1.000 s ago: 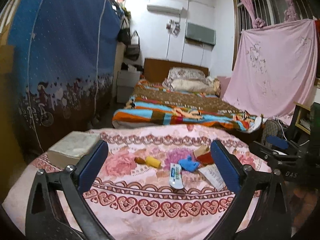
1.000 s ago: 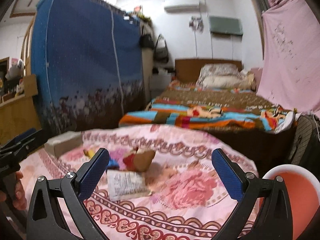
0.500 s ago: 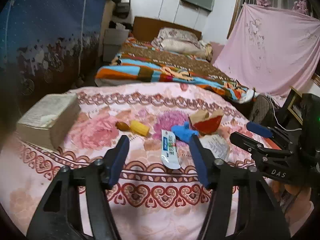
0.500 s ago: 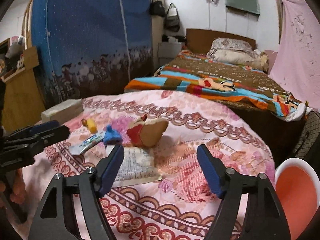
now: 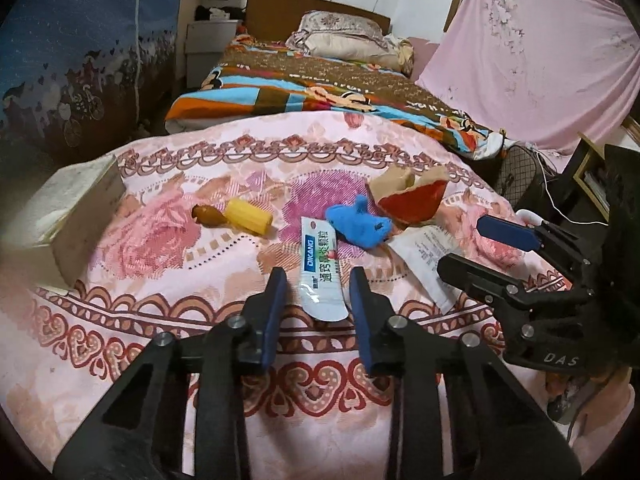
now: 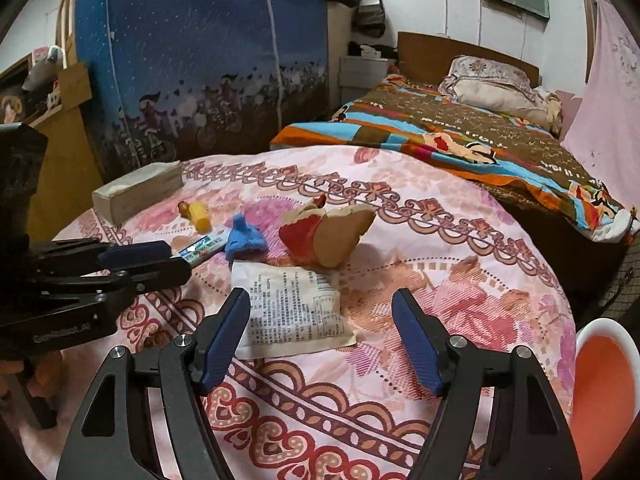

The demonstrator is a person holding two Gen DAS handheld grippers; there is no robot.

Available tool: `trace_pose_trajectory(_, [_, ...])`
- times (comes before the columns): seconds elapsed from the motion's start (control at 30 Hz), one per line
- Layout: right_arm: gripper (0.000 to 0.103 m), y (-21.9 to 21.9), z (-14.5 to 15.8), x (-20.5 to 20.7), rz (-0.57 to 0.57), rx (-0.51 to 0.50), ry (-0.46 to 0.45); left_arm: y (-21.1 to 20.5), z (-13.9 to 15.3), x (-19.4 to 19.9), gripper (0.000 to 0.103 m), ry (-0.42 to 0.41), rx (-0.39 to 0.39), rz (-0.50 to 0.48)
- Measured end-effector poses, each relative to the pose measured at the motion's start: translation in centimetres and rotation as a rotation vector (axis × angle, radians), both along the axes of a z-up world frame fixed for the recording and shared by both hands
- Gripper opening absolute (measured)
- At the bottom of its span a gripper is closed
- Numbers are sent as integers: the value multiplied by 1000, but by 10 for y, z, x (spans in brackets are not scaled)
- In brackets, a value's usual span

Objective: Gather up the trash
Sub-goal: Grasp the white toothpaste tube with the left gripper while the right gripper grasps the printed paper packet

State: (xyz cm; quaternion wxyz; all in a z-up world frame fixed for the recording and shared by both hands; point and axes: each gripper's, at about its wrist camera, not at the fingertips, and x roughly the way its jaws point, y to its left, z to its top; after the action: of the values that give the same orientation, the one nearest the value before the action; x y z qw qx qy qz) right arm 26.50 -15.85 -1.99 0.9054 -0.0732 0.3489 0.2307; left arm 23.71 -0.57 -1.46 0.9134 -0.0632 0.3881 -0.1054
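On the pink floral tablecloth lies a white and blue sachet. My left gripper straddles its near end, jaws closing, a gap still showing beside the left pad. A white printed paper packet lies between the fingers of my right gripper, which is open above it. Behind these are a blue cloth piece, a torn red and tan bowl and a yellow piece with a brown end. In the right wrist view the left gripper appears at the left.
A pale box sits at the table's left edge. An orange bin with a white rim stands low beside the table on the right. A bed with a striped blanket lies beyond the table.
Both grippers tipped down and moved closer to the table. The left jaws narrowed a lot around the sachet. The right jaws narrowed somewhat over the paper packet.
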Motion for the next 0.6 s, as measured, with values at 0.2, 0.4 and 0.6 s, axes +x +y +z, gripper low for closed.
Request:
trace_pose_trajectory(0.2, [73,5,-4,2,44,4,40,3,-3,2,7,21,-5,12])
trace_pose_trajectory(0.4, [73,13,-12,7,64,-26,85,-2,-4,5,6,35,21,8])
trace_pose_trajectory(0.6, [59,14,-14,7,65,-41,96,-4,-5,6,6,45,44,7])
